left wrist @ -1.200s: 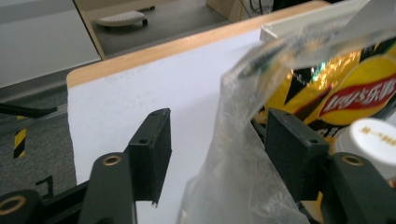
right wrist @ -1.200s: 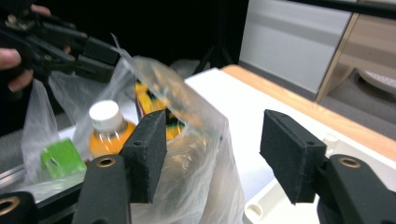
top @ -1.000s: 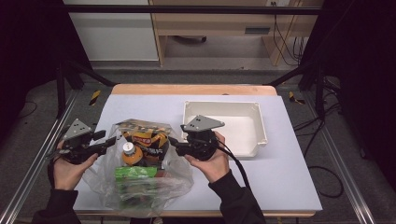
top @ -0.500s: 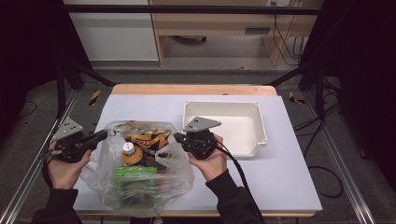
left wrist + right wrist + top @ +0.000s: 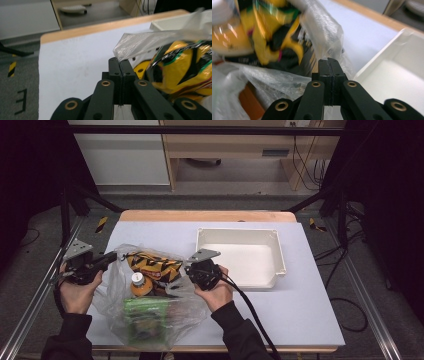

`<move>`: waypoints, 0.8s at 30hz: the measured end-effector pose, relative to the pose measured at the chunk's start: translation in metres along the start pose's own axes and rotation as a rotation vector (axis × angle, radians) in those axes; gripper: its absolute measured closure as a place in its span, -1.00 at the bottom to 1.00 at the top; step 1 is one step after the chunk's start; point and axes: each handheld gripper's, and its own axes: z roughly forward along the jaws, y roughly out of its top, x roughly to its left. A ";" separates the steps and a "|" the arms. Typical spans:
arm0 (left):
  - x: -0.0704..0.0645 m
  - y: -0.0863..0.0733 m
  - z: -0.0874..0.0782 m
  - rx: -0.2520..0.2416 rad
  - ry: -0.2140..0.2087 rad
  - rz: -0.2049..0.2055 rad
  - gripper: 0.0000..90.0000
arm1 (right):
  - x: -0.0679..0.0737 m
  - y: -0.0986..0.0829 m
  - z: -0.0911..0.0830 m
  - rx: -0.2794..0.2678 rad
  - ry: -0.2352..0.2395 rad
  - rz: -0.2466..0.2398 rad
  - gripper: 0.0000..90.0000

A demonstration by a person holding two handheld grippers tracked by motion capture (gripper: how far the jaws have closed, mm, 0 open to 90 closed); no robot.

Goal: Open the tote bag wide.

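From the high view we look down on a white table [image 5: 310, 310] and place things as on a clock face laid over it. A clear plastic bag [image 5: 150, 320] full of groceries lies at about eight o'clock, its mouth stretched wide between two hand-held grippers.

We hold the left gripper [image 5: 107, 261] at nine o'clock, at the bag's left edge. In the left gripper view its jaws are pressed together, pinching a strip of the clear plastic [image 5: 140, 43] that rises from the tips toward two o'clock. Just behind the film we see a yellow and black snack packet [image 5: 180, 67].

We hold the right gripper [image 5: 189, 268] near the table's centre, at the bag's right edge. In the right gripper view its jaws are also pressed together on the film [image 5: 322, 35], which bunches up toward eleven o'clock.

Inside the bag, the snack packet [image 5: 152, 262] lies at the twelve o'clock end, an orange bottle with a white cap [image 5: 138, 282] sits just below it, and a green packet [image 5: 147, 312] lies toward six o'clock.

A white tray [image 5: 272, 270] rests at about two o'clock, just beside the right gripper.
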 end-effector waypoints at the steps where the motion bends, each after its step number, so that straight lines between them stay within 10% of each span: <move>1: 0.000 -0.002 0.003 0.026 0.001 0.004 0.99 | 0.000 0.000 0.000 0.000 0.000 0.000 1.00; 11: -0.001 -0.048 0.033 0.174 -0.031 -0.003 0.96 | 0.005 -0.026 0.008 -0.005 0.004 0.026 1.00; 24: 0.001 -0.096 0.060 0.250 -0.057 -0.040 0.96 | 0.010 -0.060 0.039 0.090 0.012 0.051 1.00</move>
